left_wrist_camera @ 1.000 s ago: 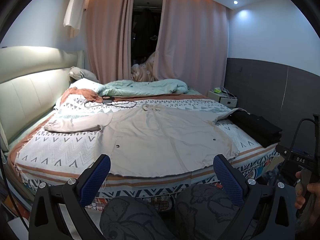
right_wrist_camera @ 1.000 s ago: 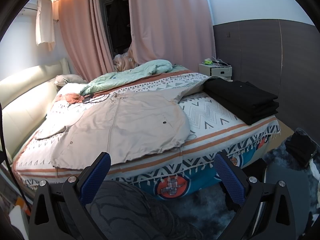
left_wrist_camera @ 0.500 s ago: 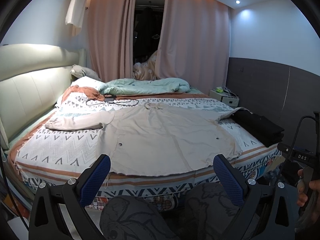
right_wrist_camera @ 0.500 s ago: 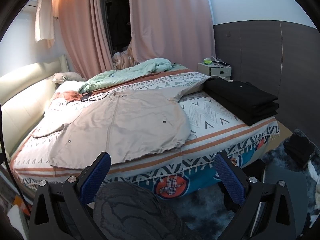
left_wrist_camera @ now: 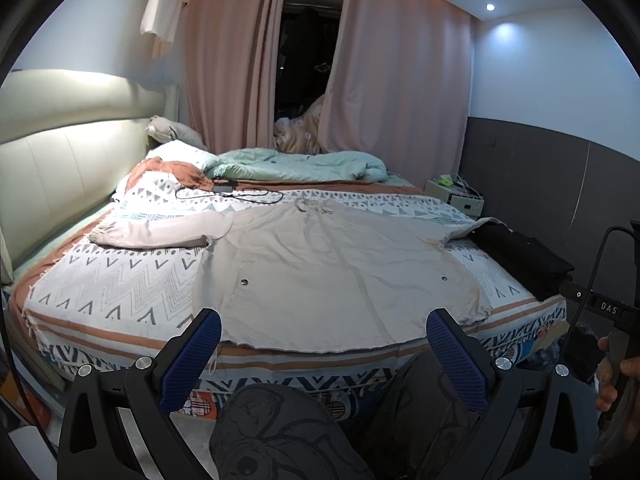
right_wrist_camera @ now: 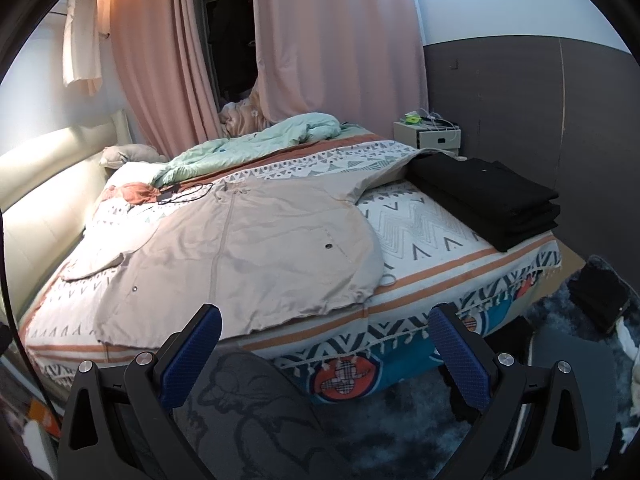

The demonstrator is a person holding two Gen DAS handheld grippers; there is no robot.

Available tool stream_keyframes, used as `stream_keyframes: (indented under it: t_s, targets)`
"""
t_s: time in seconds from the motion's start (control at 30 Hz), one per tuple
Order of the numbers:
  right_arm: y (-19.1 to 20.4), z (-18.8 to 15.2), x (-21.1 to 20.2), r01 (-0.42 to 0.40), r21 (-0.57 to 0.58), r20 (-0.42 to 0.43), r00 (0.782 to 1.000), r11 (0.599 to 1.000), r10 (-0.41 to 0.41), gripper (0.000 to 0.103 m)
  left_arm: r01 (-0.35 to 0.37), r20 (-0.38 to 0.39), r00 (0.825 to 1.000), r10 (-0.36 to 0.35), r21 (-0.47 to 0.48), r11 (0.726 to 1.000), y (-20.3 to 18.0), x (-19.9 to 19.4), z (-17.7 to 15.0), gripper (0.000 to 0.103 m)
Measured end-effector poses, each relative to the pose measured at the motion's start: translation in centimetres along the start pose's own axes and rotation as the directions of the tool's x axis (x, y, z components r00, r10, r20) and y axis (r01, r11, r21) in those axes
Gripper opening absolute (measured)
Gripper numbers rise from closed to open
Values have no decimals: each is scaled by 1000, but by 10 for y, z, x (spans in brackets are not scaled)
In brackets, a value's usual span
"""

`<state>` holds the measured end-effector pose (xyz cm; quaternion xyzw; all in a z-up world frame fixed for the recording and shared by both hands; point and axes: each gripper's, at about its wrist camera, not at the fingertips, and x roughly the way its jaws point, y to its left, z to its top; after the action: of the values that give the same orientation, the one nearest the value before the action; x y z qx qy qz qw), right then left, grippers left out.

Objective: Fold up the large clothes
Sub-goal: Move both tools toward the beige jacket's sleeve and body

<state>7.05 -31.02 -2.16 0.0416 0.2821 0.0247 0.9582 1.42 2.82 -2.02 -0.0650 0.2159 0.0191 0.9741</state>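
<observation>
Beige cloth, a large jacket (left_wrist_camera: 320, 272), lies spread flat on the bed (left_wrist_camera: 112, 280), front up, one sleeve stretched toward the headboard side and the other reaching to a stack of folded black clothes (right_wrist_camera: 484, 196) near the bed's far corner. Its hem runs along the near edge of the mattress. Both claws hang in front of that edge, level and pointed across the bed, above the person's patterned trouser knees (left_wrist_camera: 280, 432). The left claw (left_wrist_camera: 322, 344) has its blue pads spread wide with nothing between them; the right claw (right_wrist_camera: 324, 340) is likewise spread wide and holds nothing. In the left view the person's right hand (left_wrist_camera: 612, 376) grips the other tool's handle at the frame's edge. A mint quilt (left_wrist_camera: 296, 164) lies bunched beyond the jacket
</observation>
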Motion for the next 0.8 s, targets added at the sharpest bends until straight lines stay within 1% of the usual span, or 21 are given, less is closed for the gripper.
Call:
stream_keyframes:
  t_s: [0.23, 0.33, 0.5, 0.63, 0.8]
  targets:
    - [30, 10, 32, -58, -41, -21, 998, 997, 57, 103, -42, -20, 999, 42, -16, 999, 17, 24, 8, 103]
    - [45, 17, 53, -86, -51, -37, 996, 995, 84, 103, -53, -41, 998, 52, -30, 998, 29, 38, 11, 103]
    - [71, 27, 89, -127, -71, -68, 990, 989, 122, 103, -89, -57, 995, 86, -43, 995, 46, 59, 19, 103]
    - [93, 42, 118, -156, -84, -81, 985, 984, 150, 103, -117, -79, 991, 112, -61, 991, 62, 83, 31, 103]
    - [121, 58, 155, -201, -71, -97, 976, 977, 194, 103, -148, -101, 985, 140, -80, 986, 82, 110, 43, 103]
